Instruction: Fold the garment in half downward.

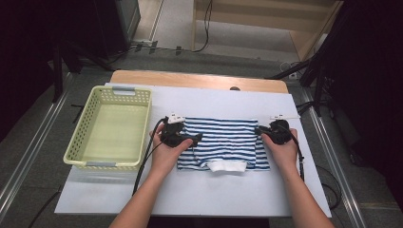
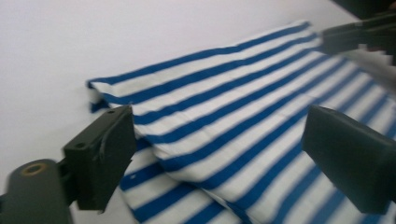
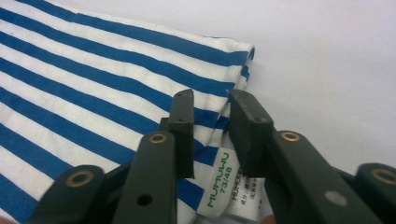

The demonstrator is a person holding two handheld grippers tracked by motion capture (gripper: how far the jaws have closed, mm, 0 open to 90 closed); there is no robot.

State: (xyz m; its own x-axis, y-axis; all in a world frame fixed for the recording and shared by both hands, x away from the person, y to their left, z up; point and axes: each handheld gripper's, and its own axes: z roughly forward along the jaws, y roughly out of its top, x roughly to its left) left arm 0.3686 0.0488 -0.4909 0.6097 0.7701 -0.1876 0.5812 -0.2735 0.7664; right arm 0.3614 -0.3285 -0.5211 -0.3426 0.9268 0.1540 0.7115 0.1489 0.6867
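A folded blue-and-white striped cotton garment point(image 1: 223, 142) lies flat on the white-covered bench point(image 1: 204, 190), right of a pale green perforated plastic basket point(image 1: 111, 128). A plain white band point(image 1: 228, 166) peeks out at its near edge.

The left claw point(image 1: 183, 137) sits at the garment's left end. The left gripper view shows its jaws wide apart, with stacked fabric layers point(image 2: 224, 140) between them but not touched by the pads.

The right claw point(image 1: 266, 132) is at the right end. The right gripper view brings out what the high view cannot: white sewn-in labels with green lettering point(image 3: 219, 179) at the garment's corner, and the jaws drawn close together, pinching the striped edge point(image 3: 212, 116) between the pads.
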